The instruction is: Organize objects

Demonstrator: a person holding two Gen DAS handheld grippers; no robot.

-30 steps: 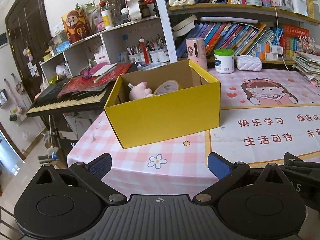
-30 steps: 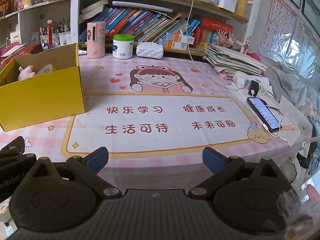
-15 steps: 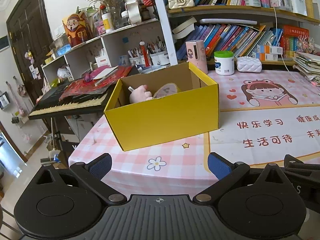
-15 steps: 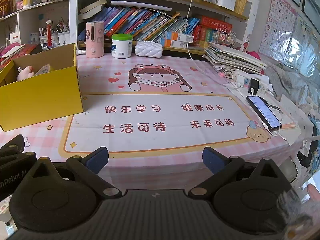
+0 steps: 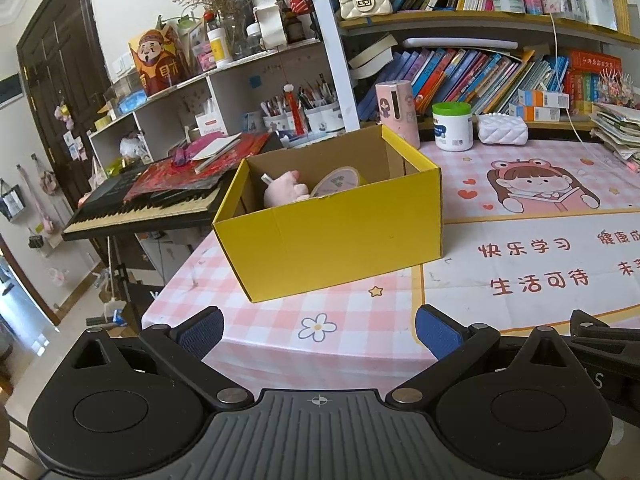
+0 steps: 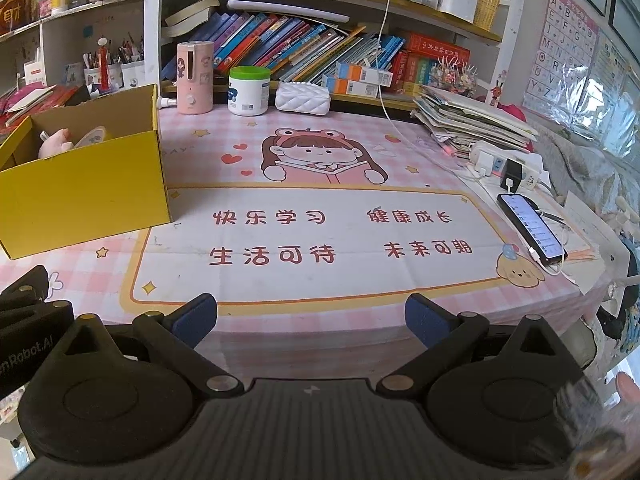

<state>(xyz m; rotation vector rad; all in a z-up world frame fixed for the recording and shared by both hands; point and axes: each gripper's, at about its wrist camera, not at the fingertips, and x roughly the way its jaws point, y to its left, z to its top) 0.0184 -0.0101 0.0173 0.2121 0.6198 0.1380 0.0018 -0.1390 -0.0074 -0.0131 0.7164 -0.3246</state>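
While both grippers, left (image 5: 318, 330) and right (image 6: 311, 312), hang wide open and hold nothing, reach slowly, then drop things gently into the yellow box (image 5: 340, 236).

1. Yellow cardboard box (image 5: 340, 240), open-topped, upright at the left end of the bench.
2. Pink plush toy (image 5: 284, 192) inside, at the left.
3. Tape roll (image 5: 338, 180) tilted beside it, touching.
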